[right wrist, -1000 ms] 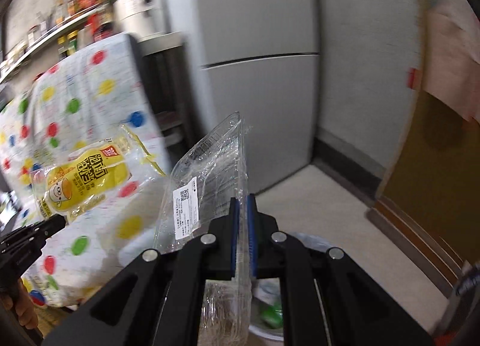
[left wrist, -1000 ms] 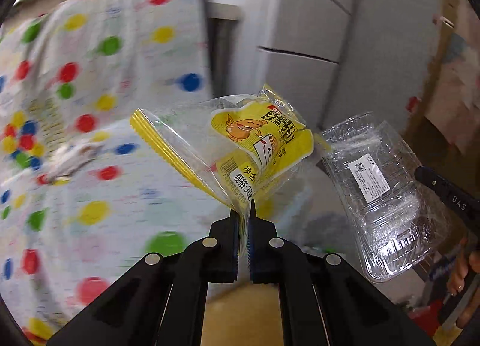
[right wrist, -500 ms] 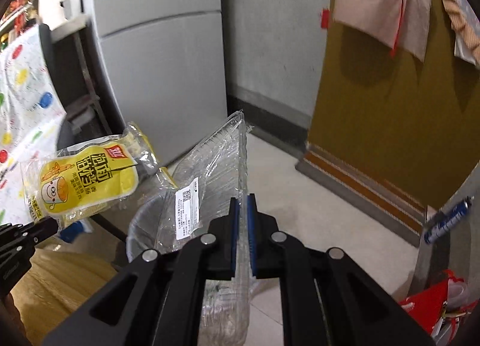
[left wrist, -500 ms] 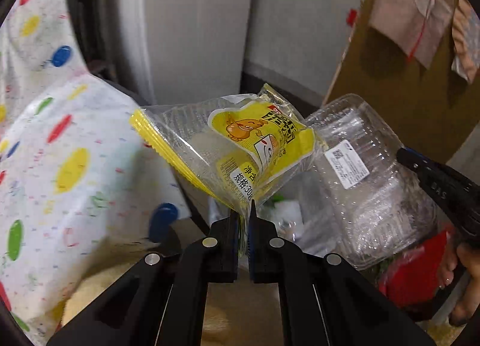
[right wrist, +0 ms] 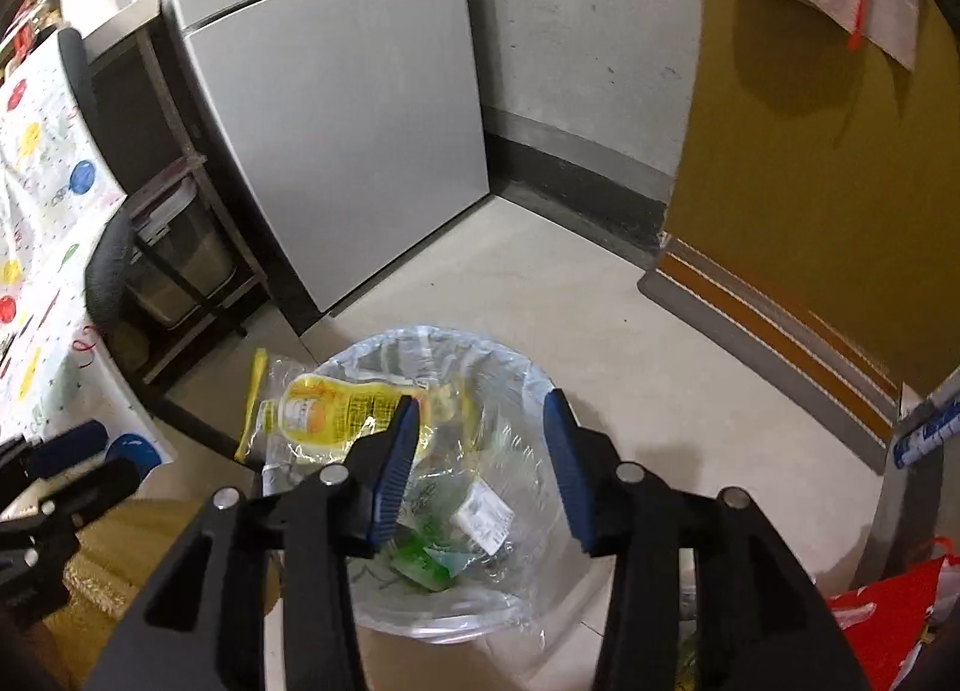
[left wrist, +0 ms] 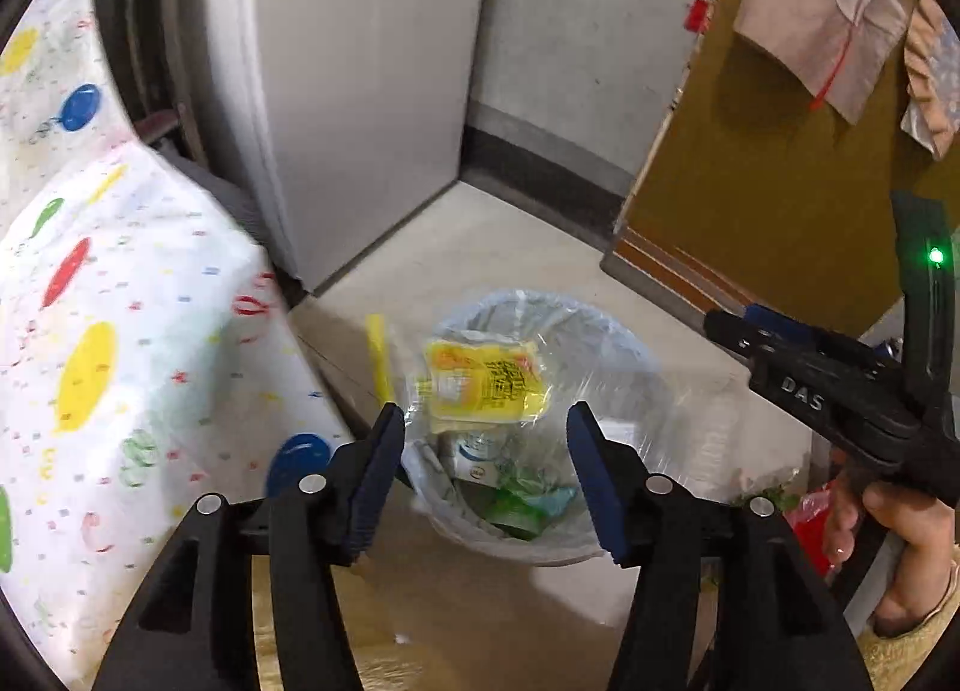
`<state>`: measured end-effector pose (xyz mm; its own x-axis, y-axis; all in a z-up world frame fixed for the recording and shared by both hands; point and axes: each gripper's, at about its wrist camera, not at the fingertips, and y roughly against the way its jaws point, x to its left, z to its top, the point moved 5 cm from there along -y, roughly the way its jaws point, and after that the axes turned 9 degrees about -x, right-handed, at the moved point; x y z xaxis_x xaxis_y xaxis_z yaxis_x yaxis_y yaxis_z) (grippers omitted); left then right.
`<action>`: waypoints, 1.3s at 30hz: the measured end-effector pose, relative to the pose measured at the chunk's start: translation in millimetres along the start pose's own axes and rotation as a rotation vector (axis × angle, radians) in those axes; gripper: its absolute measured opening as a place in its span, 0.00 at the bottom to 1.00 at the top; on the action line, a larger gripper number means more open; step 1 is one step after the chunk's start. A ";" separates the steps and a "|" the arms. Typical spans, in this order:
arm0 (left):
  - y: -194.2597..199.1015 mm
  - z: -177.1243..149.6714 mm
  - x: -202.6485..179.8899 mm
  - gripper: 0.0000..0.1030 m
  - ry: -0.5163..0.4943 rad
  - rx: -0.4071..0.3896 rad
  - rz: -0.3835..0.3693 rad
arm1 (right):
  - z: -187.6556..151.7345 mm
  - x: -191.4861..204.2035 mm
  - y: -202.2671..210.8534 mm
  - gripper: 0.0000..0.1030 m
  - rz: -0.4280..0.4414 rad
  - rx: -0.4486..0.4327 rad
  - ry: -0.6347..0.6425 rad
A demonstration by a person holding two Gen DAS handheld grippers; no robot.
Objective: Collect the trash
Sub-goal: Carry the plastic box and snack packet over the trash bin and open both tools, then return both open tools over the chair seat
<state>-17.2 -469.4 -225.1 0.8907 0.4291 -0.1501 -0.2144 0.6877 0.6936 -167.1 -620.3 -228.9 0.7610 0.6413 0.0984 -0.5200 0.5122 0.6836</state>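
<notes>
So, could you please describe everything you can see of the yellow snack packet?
The yellow snack packet is a thin clear plastic bag with a yellow printed panel, dark small print and a yellow strip along one edge. It looks crumpled and empty. It lies tilted across the near-left rim of the plastic-lined trash bin, partly over the opening and partly overhanging outside. Neither set of tongs touches it. From the right wrist view it lies across the liner, above the trash inside.

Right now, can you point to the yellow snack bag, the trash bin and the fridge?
yellow snack bag [left wrist: 480,385]: left wrist view, on its yellow printed face.
trash bin [right wrist: 528,373]: right wrist view, on the far lined rim.
fridge [right wrist: 336,109]: right wrist view, on the lower door.
</notes>
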 end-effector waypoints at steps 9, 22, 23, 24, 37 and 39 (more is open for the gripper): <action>66.6 0.1 51.7 0.71 0.045 -0.108 0.120 | 38.6 32.0 67.1 0.42 0.065 -0.134 0.026; 164.4 -23.6 138.2 0.87 0.176 -0.216 0.352 | 40.6 166.2 119.2 0.79 0.303 -0.212 0.237; 169.0 -24.9 143.8 0.87 0.187 -0.218 0.371 | 40.1 183.5 121.8 0.81 0.328 -0.214 0.266; 175.3 -27.4 152.2 0.87 0.202 -0.219 0.399 | 39.9 197.1 123.4 0.83 0.345 -0.216 0.288; 255.5 -62.6 275.0 0.87 0.407 -0.251 0.608 | 27.7 355.8 119.1 0.84 0.569 -0.158 0.483; 267.7 -65.2 295.3 0.87 0.428 -0.255 0.643 | 25.0 377.9 113.2 0.84 0.595 -0.141 0.500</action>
<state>162.3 -120.4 -129.7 0.3429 0.9368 -0.0697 -0.7625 0.3209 0.5618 71.4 -334.3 -96.3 0.0921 0.9940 0.0586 -0.8549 0.0487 0.5165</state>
